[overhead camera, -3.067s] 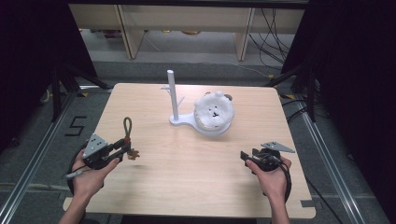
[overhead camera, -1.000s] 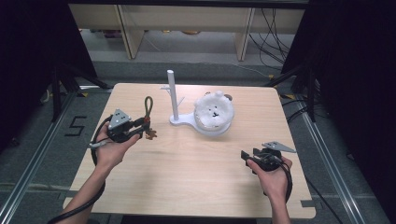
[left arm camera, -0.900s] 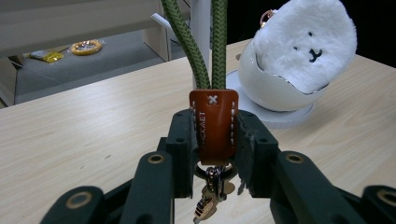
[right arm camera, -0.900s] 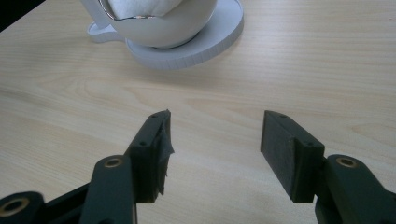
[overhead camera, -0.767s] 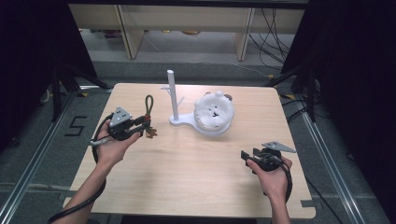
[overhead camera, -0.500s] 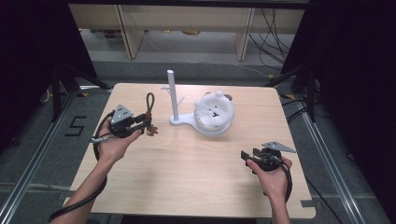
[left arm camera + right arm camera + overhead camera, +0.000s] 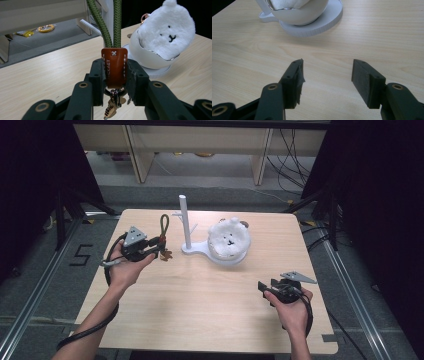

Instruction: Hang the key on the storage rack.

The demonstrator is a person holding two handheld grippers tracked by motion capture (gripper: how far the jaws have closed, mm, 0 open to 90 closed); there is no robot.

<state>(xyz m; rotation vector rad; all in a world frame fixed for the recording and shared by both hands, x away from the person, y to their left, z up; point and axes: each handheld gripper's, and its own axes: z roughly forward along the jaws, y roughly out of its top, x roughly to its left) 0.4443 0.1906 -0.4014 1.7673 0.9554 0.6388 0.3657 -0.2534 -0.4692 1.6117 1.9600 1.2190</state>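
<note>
Left tongs [image 7: 113, 82] clamp the brown leather tab of the green rope-loop keychain [image 7: 114, 67] above the wooden desk [image 7: 200, 300], its long axis upright, loop up; right tongs [image 7: 327, 82] gape apart

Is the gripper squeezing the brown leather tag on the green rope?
Touching. In the left gripper view, the left gripper's pads press both sides of the brown leather tag.

Olive-green cord [image 7: 101, 23]; brown leather tab [image 7: 114, 65]
</note>
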